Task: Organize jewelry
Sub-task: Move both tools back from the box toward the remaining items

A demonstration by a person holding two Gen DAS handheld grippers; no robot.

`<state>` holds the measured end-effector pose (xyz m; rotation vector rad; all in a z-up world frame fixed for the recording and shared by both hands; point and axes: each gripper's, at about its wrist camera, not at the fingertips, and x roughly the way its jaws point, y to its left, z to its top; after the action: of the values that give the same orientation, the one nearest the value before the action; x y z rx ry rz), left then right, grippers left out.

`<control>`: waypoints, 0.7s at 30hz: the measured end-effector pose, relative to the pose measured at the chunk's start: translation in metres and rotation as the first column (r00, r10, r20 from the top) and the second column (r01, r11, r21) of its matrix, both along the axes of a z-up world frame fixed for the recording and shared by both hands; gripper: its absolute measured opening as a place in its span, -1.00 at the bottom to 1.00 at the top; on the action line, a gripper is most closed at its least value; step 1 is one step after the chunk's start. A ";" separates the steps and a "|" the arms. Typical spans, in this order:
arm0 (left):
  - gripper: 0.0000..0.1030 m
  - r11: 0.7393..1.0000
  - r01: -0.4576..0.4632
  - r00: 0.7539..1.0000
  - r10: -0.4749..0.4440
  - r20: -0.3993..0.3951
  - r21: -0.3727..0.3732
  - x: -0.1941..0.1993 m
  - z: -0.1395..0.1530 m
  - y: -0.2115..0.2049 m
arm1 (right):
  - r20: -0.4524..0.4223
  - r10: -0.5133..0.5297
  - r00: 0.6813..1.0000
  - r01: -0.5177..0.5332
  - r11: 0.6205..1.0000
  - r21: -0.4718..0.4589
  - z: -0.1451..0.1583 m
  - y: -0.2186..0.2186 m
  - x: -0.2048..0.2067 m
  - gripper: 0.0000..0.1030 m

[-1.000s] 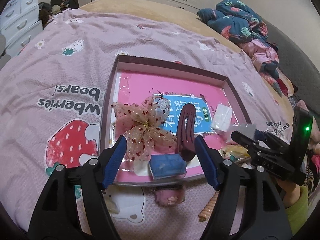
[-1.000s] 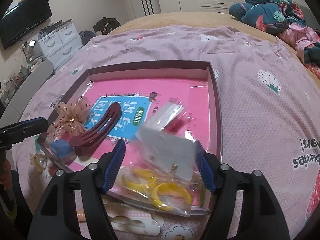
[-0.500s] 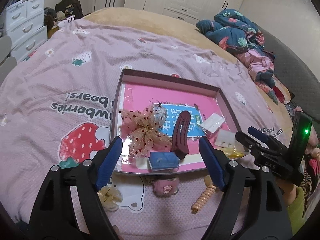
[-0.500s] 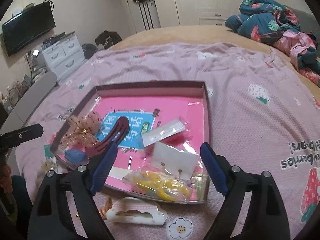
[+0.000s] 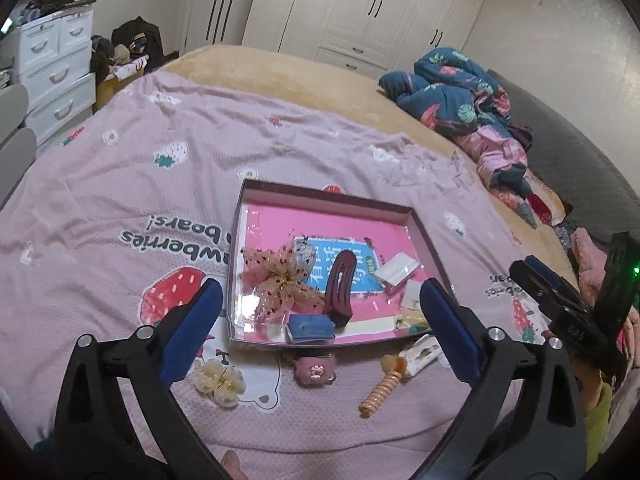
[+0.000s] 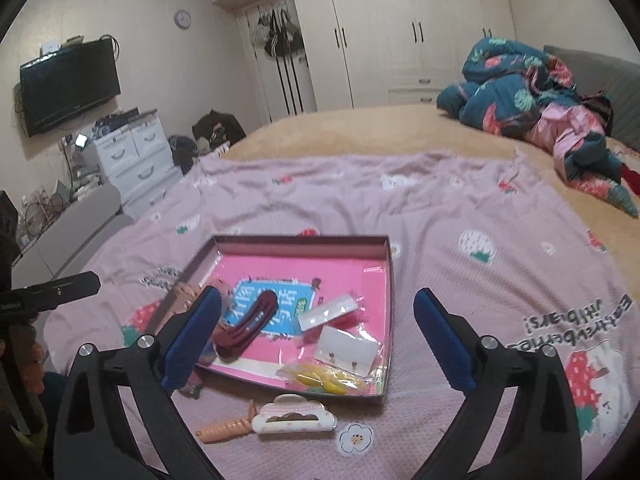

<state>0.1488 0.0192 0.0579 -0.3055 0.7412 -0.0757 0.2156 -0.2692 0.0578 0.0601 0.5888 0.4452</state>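
Left gripper (image 5: 320,320): I hold it above the near edge of the tray, fingers spread wide, nothing between them.
Right gripper (image 6: 316,336): I hold it spread wide too, empty, raised over the tray's near side.
Tray (image 5: 320,194): a shallow box with dark walls and a pink floor, lying on the pink strawberry blanket (image 5: 120,184).
Inside the tray: a sheer gold bow with red dots (image 5: 280,280) at the left, a dark red hair clip (image 5: 340,288) beside it, a small blue box (image 5: 311,326) against the near wall, clear packets (image 6: 328,314) toward the right, an earring card (image 6: 346,350) and a bag of yellow hoops (image 6: 324,378) in the near right corner.
Outside the tray, on the blanket: a cream flower clip (image 5: 218,380), a small pink plush charm (image 5: 314,368), a peach spiral hair tie (image 5: 380,392) and a pink-and-white claw clip (image 6: 294,416), all just beside the near wall.
Far corner of the bed: a heap of blue floral bedding (image 6: 520,88).
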 end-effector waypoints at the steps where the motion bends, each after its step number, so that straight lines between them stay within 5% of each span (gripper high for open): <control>1: 0.81 1.000 0.002 1.000 -0.002 0.010 -0.005 -0.003 0.004 0.001 | 0.010 -0.004 1.000 0.004 1.000 0.006 0.005 -0.001 -0.005 0.89; 21: 0.82 1.000 0.026 0.994 -0.026 0.105 0.005 -0.044 0.030 0.009 | 0.057 -0.010 0.998 0.010 1.000 0.013 0.029 -0.006 -0.065 0.90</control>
<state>0.1049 0.0286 0.0884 -0.2865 0.6412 -0.1144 0.1505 -0.2750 0.0866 0.0623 0.5292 0.4396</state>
